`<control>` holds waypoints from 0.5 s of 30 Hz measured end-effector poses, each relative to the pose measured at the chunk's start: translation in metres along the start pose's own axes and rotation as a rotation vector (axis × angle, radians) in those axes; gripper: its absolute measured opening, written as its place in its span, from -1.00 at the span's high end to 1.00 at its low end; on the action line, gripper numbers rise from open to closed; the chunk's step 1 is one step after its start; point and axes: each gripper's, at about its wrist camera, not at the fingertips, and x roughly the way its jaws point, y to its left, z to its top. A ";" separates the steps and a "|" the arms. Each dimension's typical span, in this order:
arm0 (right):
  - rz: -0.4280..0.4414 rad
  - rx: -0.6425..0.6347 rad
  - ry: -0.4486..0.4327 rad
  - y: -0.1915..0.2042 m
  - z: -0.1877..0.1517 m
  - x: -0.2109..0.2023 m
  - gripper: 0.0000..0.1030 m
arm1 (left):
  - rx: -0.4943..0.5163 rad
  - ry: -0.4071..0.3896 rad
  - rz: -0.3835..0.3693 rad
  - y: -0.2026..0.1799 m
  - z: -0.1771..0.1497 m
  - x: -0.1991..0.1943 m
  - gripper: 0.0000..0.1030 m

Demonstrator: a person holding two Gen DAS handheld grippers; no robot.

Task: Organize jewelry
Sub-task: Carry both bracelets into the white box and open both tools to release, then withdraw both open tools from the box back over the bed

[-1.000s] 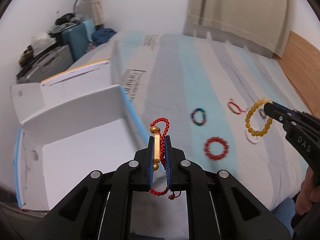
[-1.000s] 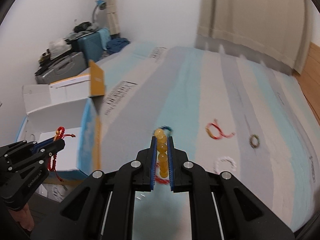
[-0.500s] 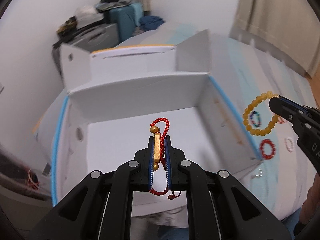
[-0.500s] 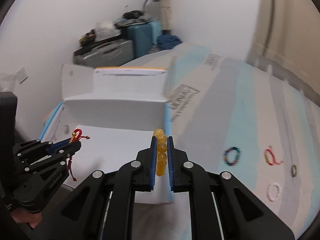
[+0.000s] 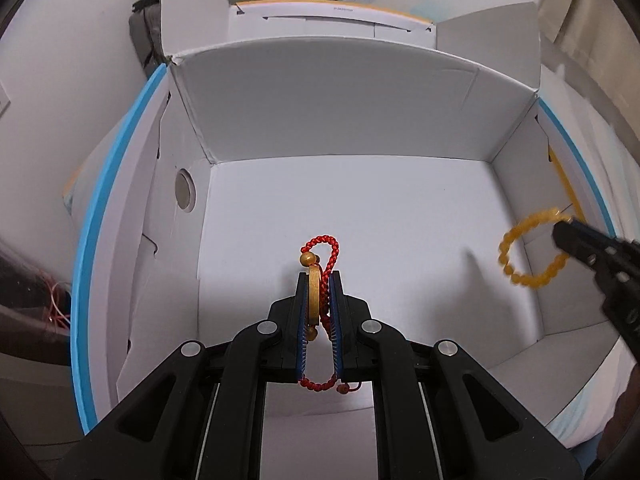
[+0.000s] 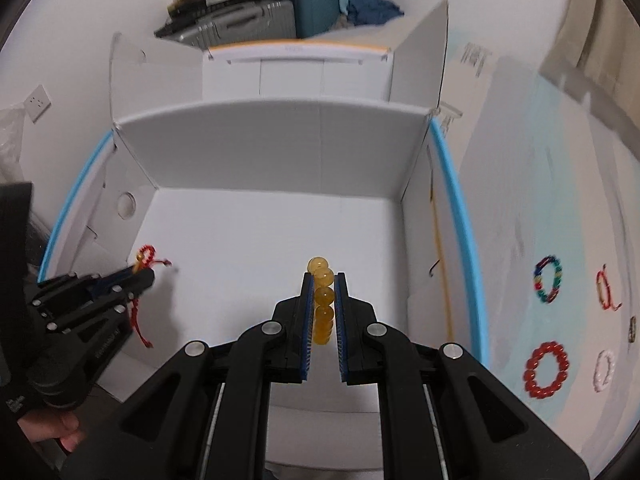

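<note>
Both my grippers hang over the open white cardboard box with the blue-edged rim (image 5: pixel 120 184), each carrying a piece bound for its bare floor. My left gripper (image 5: pixel 319 280) has its blue-padded fingers (image 5: pixel 301 308) closed nearly together on the red braided cord bracelet with the gold ring and gold beads (image 5: pixel 316 280); the ring stands edge-on between the pads, one cord loop poking out past the tips and another trailing below. The right-wrist view shows that same bracelet (image 6: pixel 146 258) held low over the left side of the box. My right gripper (image 6: pixel 323 278) is pinched on the string of translucent amber-yellow beads (image 6: pixel 323 300), the beads stacked in a column between the pads; the left camera shows the rest of that bracelet (image 5: pixel 528 248) dangling as a loop from the gripper's tip near the box's right wall, blurred.

I judge both pieces are gripped by one edge so they drop cleanly once the fingers part, and kept apart so they do not tangle.

Outside, on the pale striped bedcover (image 6: pixel 520 184), five pieces wait: a multicoloured bead bracelet (image 6: pixel 548 279), a thin red cord bracelet (image 6: pixel 606 292), a chunky red bead bracelet (image 6: pixel 546 369), a white bead bracelet (image 6: pixel 604 370) and a small dark ring (image 6: pixel 632 328).
</note>
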 end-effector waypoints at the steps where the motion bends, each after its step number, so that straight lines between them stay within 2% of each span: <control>1: 0.000 0.003 0.010 0.000 -0.001 0.004 0.83 | 0.004 0.001 0.001 0.000 0.000 -0.001 0.83; 8: -0.006 -0.003 0.025 -0.001 -0.005 0.012 0.75 | 0.020 0.000 0.019 -0.003 -0.003 -0.005 0.75; 9: -0.003 -0.005 0.021 0.000 -0.006 0.009 0.71 | 0.020 0.000 0.024 -0.003 -0.004 -0.006 0.73; 10: 0.001 -0.007 0.013 -0.001 -0.006 0.006 0.58 | 0.021 -0.003 0.024 -0.003 -0.005 -0.008 0.71; 11: 0.003 -0.007 0.004 -0.001 -0.006 0.002 0.38 | 0.019 -0.008 0.025 -0.003 -0.005 -0.011 0.58; 13: 0.012 0.001 -0.026 -0.004 -0.003 -0.009 0.20 | 0.014 -0.022 0.033 -0.006 -0.004 -0.015 0.29; 15: 0.023 0.012 -0.055 -0.010 -0.004 -0.022 0.01 | 0.009 -0.056 0.034 -0.009 -0.004 -0.025 -0.09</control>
